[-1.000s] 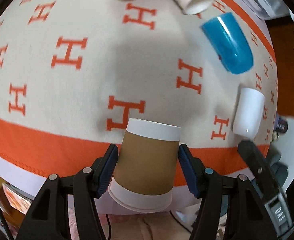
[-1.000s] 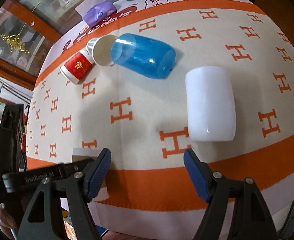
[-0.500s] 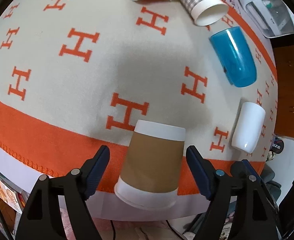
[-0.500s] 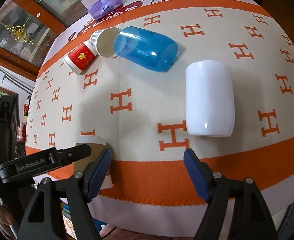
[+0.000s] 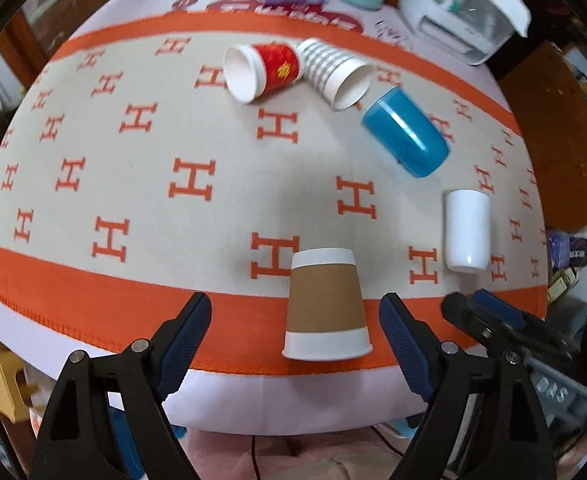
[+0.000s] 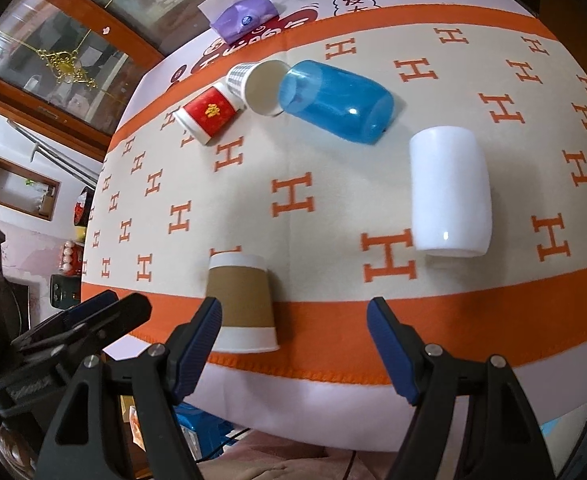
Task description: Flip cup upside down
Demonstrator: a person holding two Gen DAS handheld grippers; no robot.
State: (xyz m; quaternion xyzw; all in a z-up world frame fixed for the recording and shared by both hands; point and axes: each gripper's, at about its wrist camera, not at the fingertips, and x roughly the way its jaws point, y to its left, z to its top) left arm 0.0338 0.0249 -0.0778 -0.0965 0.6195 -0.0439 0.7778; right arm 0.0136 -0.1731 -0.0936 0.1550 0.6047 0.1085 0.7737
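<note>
A brown paper cup [image 5: 325, 304] with white bands stands upside down, rim down, on the orange stripe near the table's front edge; it also shows in the right wrist view [image 6: 242, 304]. My left gripper [image 5: 295, 332] is open and empty, drawn back just in front of the cup, its fingers apart on either side. My right gripper [image 6: 293, 340] is open and empty, to the right of the cup. A white cup [image 6: 449, 196] lies on its side beyond the right gripper.
A blue cup [image 5: 405, 138], a striped paper cup [image 5: 335, 74] and a red paper cup [image 5: 263, 70] lie on their sides at the back of the H-patterned cloth [image 5: 133, 168]. A tissue pack [image 6: 243, 20], a teal cup and a white appliance stand behind.
My left gripper has opened wider and pulled back from the brown cup, which stays standing upside down. The right gripper has drawn back a little.
</note>
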